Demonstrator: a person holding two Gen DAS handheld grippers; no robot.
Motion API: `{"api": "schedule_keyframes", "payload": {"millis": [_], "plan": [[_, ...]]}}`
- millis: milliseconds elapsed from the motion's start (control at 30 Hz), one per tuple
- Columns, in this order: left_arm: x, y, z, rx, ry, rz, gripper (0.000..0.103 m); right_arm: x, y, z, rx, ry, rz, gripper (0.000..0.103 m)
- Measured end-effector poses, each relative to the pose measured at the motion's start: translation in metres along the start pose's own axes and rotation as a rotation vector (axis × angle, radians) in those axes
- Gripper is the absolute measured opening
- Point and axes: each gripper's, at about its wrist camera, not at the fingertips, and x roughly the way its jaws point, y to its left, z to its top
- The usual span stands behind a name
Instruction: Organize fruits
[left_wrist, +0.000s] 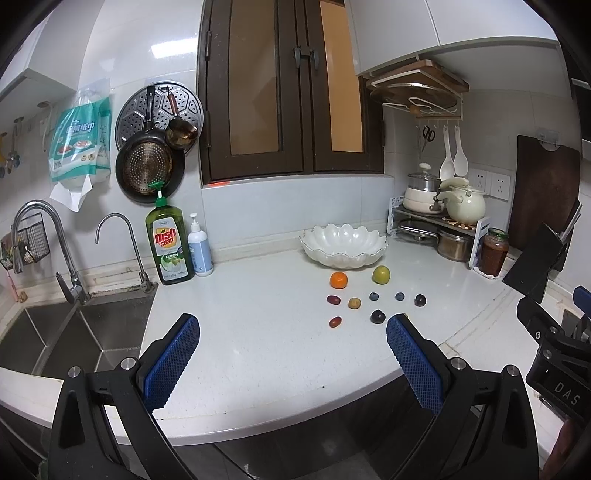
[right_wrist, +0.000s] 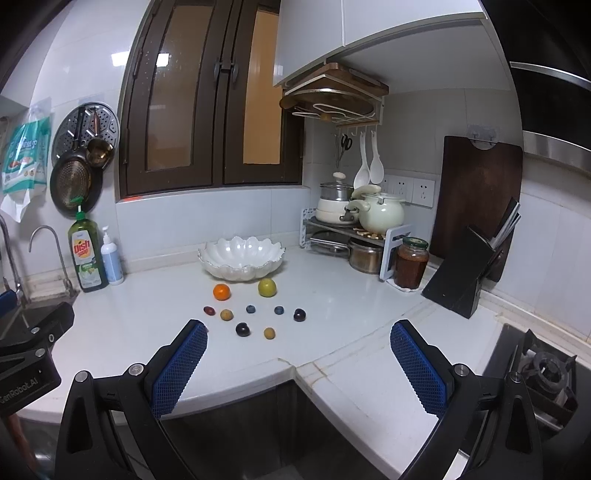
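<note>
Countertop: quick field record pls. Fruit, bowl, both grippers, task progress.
surface: white countertop
bowl: white scalloped bowl, nothing seen inside, behind the fruit
large fruit: orange, green fruit, nearest the bowl
small fruit: two blueberries, two dark plums, two yellowish berries, plus small red fruits, loose on the counter, apart from each other
left gripper: open, holds nothing
right gripper: open, holds nothing
progress: no fruit in the bowl yet

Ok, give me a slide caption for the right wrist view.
Open right gripper facing small fruits scattered on the counter before an empty white bowl.
</note>
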Motion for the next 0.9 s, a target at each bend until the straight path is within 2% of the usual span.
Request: {"api": "schedule_keyframes", "payload": {"millis": [900], "plan": [[-0.0029,-0.0015,0.0004,0.008,-0.009,-0.012,0.103,-0.0011,-0.0018,-0.0008,-0.006,-0.002,-0.001,0.101]]}}
